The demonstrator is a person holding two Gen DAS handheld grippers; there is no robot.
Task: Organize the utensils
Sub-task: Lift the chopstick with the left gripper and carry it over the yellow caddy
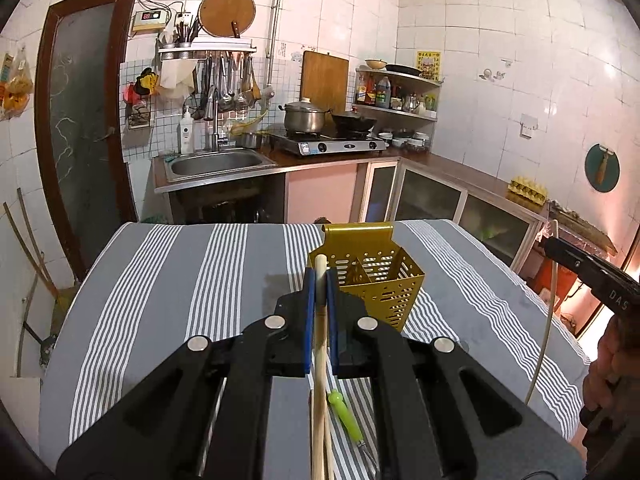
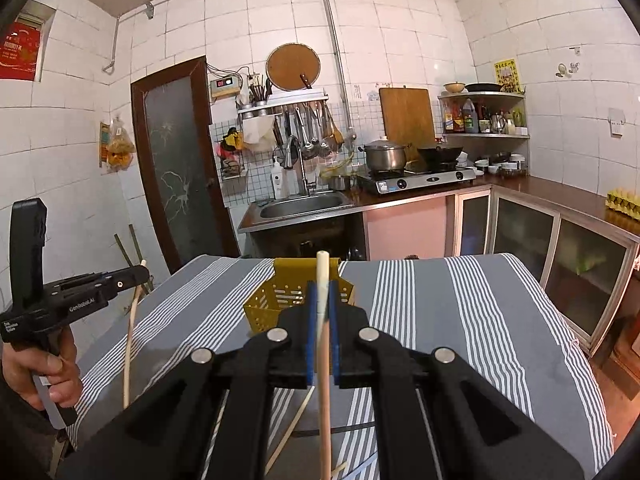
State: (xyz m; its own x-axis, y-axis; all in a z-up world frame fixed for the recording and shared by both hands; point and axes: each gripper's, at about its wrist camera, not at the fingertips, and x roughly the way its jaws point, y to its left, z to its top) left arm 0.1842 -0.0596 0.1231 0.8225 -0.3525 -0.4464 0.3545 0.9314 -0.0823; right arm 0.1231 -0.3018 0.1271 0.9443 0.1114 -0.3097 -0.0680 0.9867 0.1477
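A gold perforated utensil holder (image 1: pixel 376 280) (image 2: pixel 276 300) stands upright toward the far edge of the striped-cloth table (image 1: pixel 180 272) (image 2: pixel 460 320). My left gripper (image 1: pixel 319 276) is shut on a pale wooden chopstick (image 1: pixel 320 344), held above the table just left of the holder. My right gripper (image 2: pixel 320 286) is shut on another chopstick (image 2: pixel 323 380), lifted in front of the holder. Each gripper shows in the other's view: the right gripper (image 1: pixel 550 244) with its hanging chopstick (image 1: pixel 546 320), the left gripper (image 2: pixel 142 274) likewise. A green-handled utensil (image 1: pixel 344 416) lies on the cloth below the left gripper.
Two loose chopsticks (image 2: pixel 294 424) lie on the cloth near the front edge. Beyond the table are a sink (image 1: pixel 216 162), a stove with a pot and wok (image 1: pixel 328 144), and glass-fronted cabinets (image 1: pixel 432 196) along the right. A person's hand (image 2: pixel 48 368) grips the left tool.
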